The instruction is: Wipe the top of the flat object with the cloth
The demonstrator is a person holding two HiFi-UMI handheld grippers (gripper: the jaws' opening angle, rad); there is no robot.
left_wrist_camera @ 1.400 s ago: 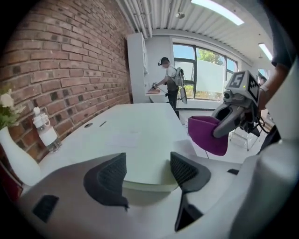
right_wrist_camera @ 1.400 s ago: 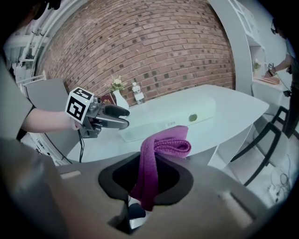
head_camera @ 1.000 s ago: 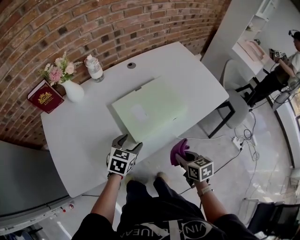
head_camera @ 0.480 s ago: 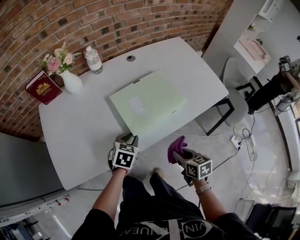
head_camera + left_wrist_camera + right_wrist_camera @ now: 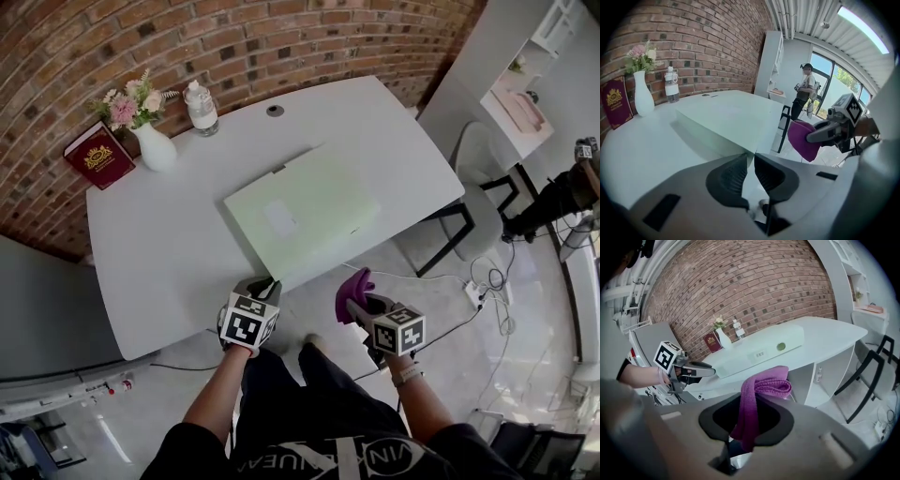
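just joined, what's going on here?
A person stands at the white table with a gripper in each hand. The right gripper is clamped on a purple cloth, held off the table's near edge, clear of the pale green flat box. The left gripper has just been closing: jaws nearly together, nothing between them. Wiping hasn't begun.

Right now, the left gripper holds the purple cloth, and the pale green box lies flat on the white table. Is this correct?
Not quite. The right gripper holds the cloth, jaws shut on it, as the right gripper view shows. The left gripper has just been closing its jaws, with nothing seen between them. The box does lie flat on the table.
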